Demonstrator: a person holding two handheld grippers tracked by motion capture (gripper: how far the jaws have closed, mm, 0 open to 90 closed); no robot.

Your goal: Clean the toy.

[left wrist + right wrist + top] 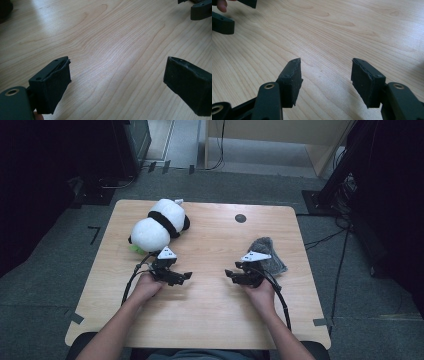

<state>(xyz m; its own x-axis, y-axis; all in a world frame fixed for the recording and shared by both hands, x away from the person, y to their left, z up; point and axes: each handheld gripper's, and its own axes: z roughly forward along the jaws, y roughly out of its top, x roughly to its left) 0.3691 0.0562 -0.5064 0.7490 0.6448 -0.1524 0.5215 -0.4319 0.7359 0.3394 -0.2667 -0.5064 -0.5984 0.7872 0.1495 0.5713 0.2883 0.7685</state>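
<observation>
A plush panda [160, 225], white with black bands, lies on the far left of the wooden table [210, 310]. A grey fuzzy bundle [267, 254] lies at the right. My left gripper [186, 276] rests low over the table just in front of the panda, its jaws pointing right toward the centre. In the left gripper view the left gripper [117, 85] is open wide with bare wood between the pads. My right gripper [229, 273] sits beside the grey bundle, pointing left. In the right gripper view the right gripper [325, 80] is open with nothing between its jaws.
A dark round hole [240, 218] marks the table near its far edge. Cables trail from both grippers toward the person. Black stands and cables sit on the grey floor around the table, with a wooden cabinet [280, 140] behind.
</observation>
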